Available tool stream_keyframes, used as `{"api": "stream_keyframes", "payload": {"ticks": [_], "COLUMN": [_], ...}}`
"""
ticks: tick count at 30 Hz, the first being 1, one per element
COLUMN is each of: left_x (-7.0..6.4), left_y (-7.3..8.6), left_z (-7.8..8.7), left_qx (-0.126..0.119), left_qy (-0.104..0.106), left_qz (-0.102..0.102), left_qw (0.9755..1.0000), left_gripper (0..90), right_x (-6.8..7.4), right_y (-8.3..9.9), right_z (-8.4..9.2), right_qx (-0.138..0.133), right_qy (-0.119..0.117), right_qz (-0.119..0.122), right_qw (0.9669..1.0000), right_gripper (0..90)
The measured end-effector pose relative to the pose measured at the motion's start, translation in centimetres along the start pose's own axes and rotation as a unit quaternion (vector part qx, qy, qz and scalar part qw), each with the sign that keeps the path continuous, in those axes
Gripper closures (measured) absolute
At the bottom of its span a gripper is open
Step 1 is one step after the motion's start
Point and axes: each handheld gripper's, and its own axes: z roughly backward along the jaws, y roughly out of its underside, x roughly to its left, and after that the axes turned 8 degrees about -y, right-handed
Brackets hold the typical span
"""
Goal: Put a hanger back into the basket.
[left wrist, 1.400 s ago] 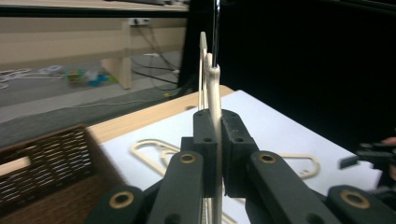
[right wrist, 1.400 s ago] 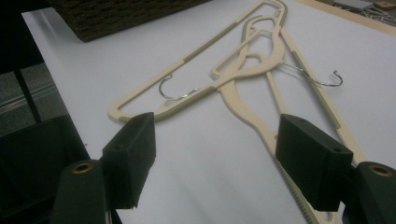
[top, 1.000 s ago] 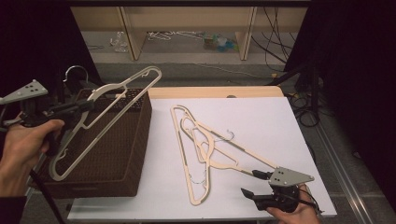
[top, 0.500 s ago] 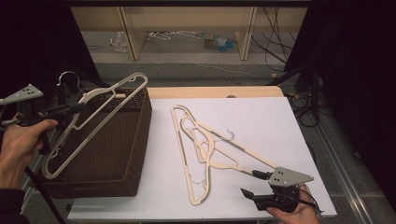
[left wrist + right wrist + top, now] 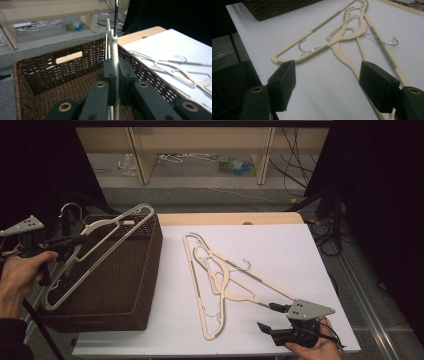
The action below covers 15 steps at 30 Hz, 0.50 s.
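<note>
High view is showing the left gripper (image 5: 75,241) clamping a cream plastic hanger (image 5: 95,255) near its neck, its metal hook (image 5: 70,210) pointing away, the triangular frame slanting over the dark wicker basket (image 5: 142,270). Right of the basket, the right gripper (image 5: 272,317) is resting with jaws apart beside two more cream hangers (image 5: 220,280) lying on the white tabletop (image 5: 280,250).

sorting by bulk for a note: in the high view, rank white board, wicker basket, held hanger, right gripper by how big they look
1. white board
2. wicker basket
3. held hanger
4. right gripper, though it sits nearest the camera
</note>
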Motion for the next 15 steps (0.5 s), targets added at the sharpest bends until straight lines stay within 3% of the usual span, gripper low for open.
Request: {"api": "stream_keyframes", "payload": {"ticks": [3,8,13,15], "left_x": [0.0,0.5,0.7,0.8], "left_y": [0.3,0.9,1.8,2.6], "left_z": [-0.2,-0.4,-0.7,-1.3], "left_qx": [0.002,0.017,0.026,0.050], "left_qy": [0.006,-0.005,-0.001,-0.006], "left_qz": [-0.005,-0.016,-0.010,-0.010], "left_qw": [1.0000,0.9997,0.9996,0.9987], "left_gripper": [85.9,85.9,85.8,85.7], "right_x": [0.0,0.0,0.0,0.0], "right_y": [0.0,0.0,0.0,0.0], "right_z": [0.0,0.0,-0.1,-0.1], "right_qx": [-0.001,0.001,0.002,0.002], "right_qy": [0.000,-0.002,-0.002,-0.002], "right_qz": [0.001,0.000,0.000,0.000], "right_qw": [1.0000,1.0000,1.0000,1.0000], "right_gripper": [30.8,30.8,30.8,30.9]}}
